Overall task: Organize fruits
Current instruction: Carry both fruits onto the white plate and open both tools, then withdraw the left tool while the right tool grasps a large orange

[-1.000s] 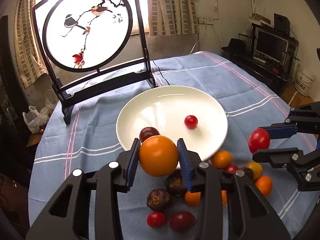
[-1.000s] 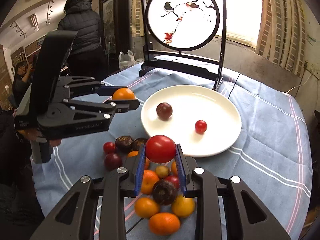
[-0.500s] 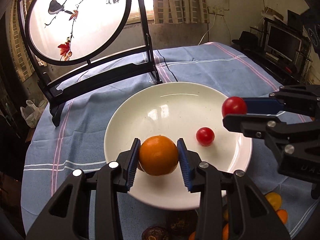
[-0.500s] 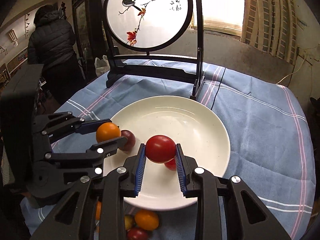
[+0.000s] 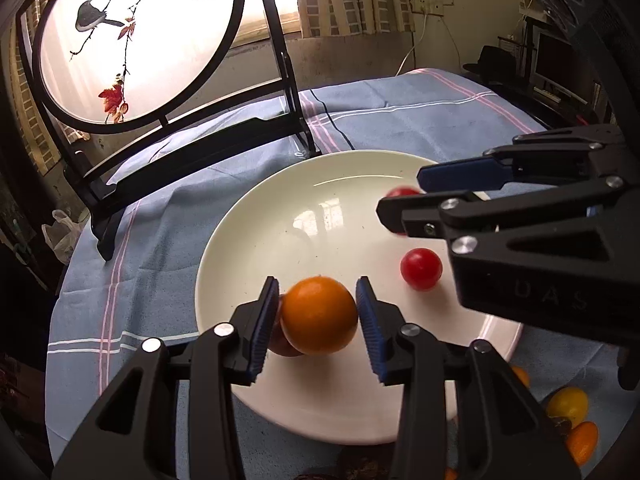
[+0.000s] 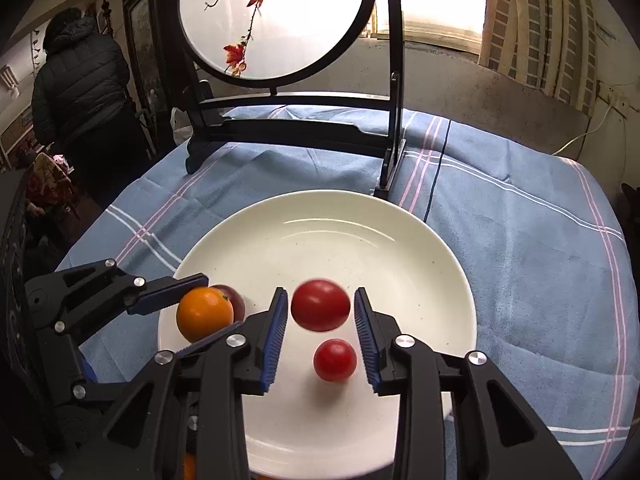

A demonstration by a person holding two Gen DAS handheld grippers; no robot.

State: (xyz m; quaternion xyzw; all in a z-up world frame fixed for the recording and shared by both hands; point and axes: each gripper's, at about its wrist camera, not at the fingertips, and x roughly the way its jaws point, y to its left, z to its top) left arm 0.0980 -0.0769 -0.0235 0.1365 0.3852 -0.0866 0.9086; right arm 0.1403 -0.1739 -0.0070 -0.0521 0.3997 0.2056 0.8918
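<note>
Both grippers' fingers have just spread, freeing orange and tomato over plate.

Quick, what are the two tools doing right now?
Left tool: just opened, jaws clear of the orange over the plate.
Right tool: just opened, the red tomato is loose between its jaws.

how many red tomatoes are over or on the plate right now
2. The larger red tomato sits between the open right claw's pads above the white plate; the small red tomato lies on it nearer the camera. Others may be hidden.
</note>
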